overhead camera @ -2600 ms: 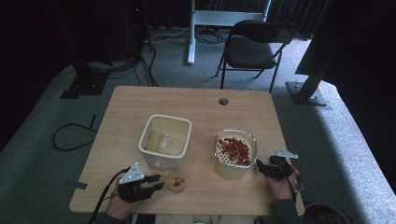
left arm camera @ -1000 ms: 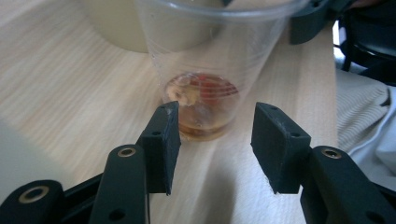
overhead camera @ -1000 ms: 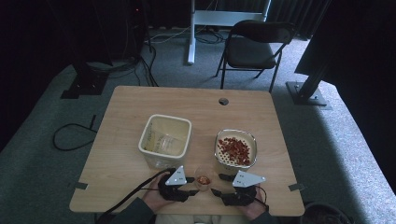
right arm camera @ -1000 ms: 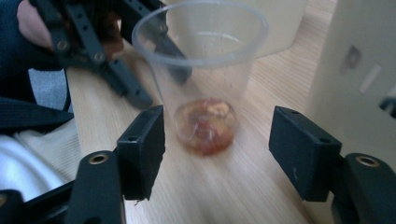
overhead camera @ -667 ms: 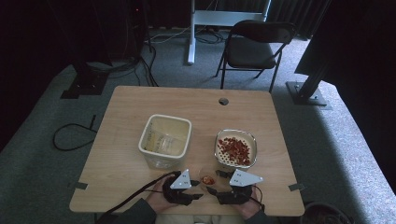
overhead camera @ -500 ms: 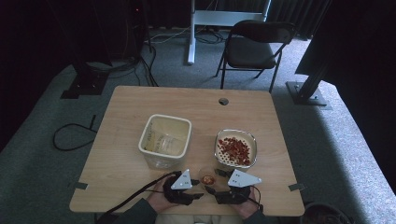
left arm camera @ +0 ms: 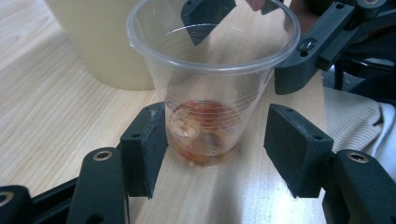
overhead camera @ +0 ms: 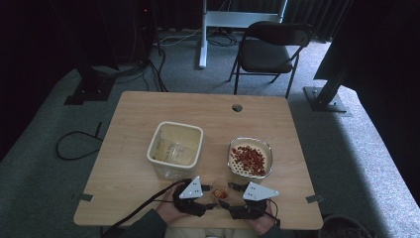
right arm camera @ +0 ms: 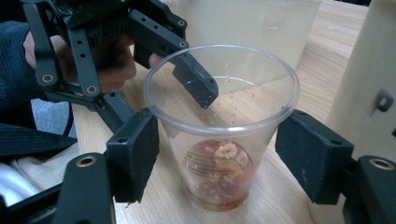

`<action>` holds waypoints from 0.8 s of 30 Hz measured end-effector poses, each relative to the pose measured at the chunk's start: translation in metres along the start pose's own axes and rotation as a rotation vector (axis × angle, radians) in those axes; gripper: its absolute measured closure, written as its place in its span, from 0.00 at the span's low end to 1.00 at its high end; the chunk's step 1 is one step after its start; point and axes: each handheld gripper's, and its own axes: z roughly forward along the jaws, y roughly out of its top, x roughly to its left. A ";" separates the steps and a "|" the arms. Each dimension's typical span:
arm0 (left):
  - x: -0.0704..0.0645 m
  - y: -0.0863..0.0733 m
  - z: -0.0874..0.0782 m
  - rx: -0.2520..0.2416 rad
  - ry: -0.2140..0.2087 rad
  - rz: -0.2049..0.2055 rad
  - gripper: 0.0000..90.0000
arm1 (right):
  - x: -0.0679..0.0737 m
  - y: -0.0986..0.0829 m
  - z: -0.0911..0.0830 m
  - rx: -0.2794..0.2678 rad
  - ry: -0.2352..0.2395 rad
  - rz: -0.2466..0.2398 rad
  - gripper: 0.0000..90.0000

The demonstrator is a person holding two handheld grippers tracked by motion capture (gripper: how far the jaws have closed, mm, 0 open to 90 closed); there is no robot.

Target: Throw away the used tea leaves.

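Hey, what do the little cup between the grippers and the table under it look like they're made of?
The cup looks like thin clear plastic, glossy: you can see the reddish bits inside and the black jaws through its wall. The table looks like wood or a wood-look laminate, light tan with fine grain lines and a smooth matte top; which one is hard to tell.

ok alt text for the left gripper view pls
A clear plastic cup with reddish pieces at its bottom stands on a wooden table between the left gripper's open black jaws. The right gripper reaches in opposite, beside a cream container.
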 end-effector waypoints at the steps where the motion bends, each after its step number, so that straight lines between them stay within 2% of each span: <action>1: -0.001 0.001 0.000 0.003 -0.008 0.002 0.45 | 0.000 0.000 -0.001 0.003 -0.003 -0.002 0.31; 5: -0.007 0.005 0.004 0.012 -0.038 0.031 0.47 | 0.000 0.001 -0.002 -0.001 -0.014 -0.011 0.27; 7: -0.010 0.007 0.006 0.017 -0.038 0.045 0.47 | 0.000 0.002 -0.002 -0.002 -0.013 -0.014 0.26; 11: -0.011 0.008 0.006 0.016 -0.041 0.047 0.47 | 0.000 0.001 -0.001 -0.003 -0.012 -0.017 0.25; 17: -0.012 0.009 0.005 0.024 -0.034 0.055 0.48 | -0.001 0.001 0.000 -0.001 -0.022 -0.011 0.28; 21: -0.011 0.008 0.001 0.055 -0.003 0.055 0.46 | -0.001 0.002 -0.006 -0.002 -0.033 -0.002 0.30; 24: -0.012 0.009 -0.001 0.061 0.013 0.059 0.46 | -0.002 0.003 -0.014 -0.007 -0.047 0.003 0.30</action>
